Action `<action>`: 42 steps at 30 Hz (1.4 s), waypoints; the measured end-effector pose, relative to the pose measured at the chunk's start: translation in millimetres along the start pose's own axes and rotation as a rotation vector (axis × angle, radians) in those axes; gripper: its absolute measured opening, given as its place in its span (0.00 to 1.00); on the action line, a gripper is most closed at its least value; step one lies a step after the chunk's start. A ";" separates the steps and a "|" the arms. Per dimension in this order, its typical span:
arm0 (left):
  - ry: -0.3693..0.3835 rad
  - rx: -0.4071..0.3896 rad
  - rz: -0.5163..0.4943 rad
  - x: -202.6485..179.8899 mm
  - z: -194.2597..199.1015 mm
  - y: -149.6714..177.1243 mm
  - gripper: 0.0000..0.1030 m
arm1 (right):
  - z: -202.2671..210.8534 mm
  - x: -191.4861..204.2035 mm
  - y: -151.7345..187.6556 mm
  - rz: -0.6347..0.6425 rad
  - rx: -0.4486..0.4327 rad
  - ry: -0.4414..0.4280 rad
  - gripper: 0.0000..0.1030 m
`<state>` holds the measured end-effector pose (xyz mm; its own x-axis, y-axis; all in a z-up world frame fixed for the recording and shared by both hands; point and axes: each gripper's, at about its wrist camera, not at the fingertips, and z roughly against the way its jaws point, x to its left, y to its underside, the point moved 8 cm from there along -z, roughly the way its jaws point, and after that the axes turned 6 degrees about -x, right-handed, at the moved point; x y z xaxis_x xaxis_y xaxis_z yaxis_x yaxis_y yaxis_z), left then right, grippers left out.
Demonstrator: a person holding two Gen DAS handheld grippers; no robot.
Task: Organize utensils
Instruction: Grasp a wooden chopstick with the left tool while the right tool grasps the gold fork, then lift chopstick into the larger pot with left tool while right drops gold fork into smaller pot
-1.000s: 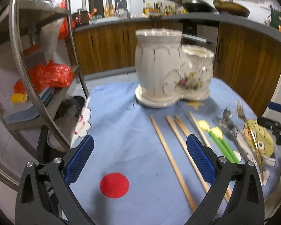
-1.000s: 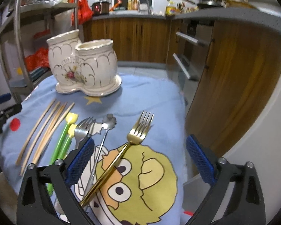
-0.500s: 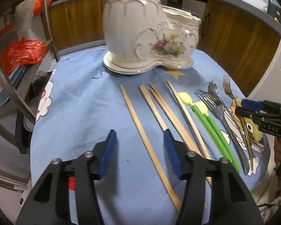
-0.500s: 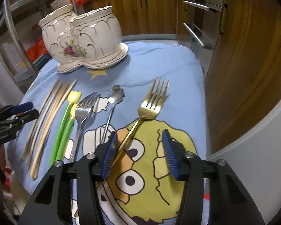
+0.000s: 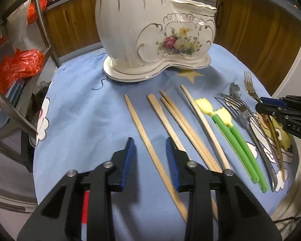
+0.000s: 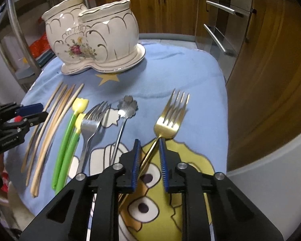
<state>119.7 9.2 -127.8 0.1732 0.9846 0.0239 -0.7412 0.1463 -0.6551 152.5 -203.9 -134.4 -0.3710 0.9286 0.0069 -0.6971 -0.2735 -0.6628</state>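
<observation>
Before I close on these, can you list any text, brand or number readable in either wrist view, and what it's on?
"DAS": white letters on the black body of the right gripper, seen in the left wrist view.
White lettering on the body of the left gripper, in the right wrist view: too small and blurred to read.
Ceramic utensil holder: flowers only, no text.

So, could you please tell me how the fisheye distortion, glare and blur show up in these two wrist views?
Left wrist view: counter edge bows strongly, ceramic utensil holder is sharp with faint glare. Right wrist view: bright highlights on the ceramic utensil holder, gold fork slightly soft at its tines, cartoon print blurred nearby.
</observation>
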 end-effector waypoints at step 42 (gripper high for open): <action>0.122 -0.669 0.065 26.8 145.4 -182.6 0.06 | 144.9 41.3 -173.8 0.029 -0.685 -0.167 0.06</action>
<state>165.3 22.8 102.2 0.2431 0.9657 -0.0908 -0.1990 -0.0420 -0.9791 169.4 -154.4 89.6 -0.5112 0.8573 0.0605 -0.1622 -0.0271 -0.9864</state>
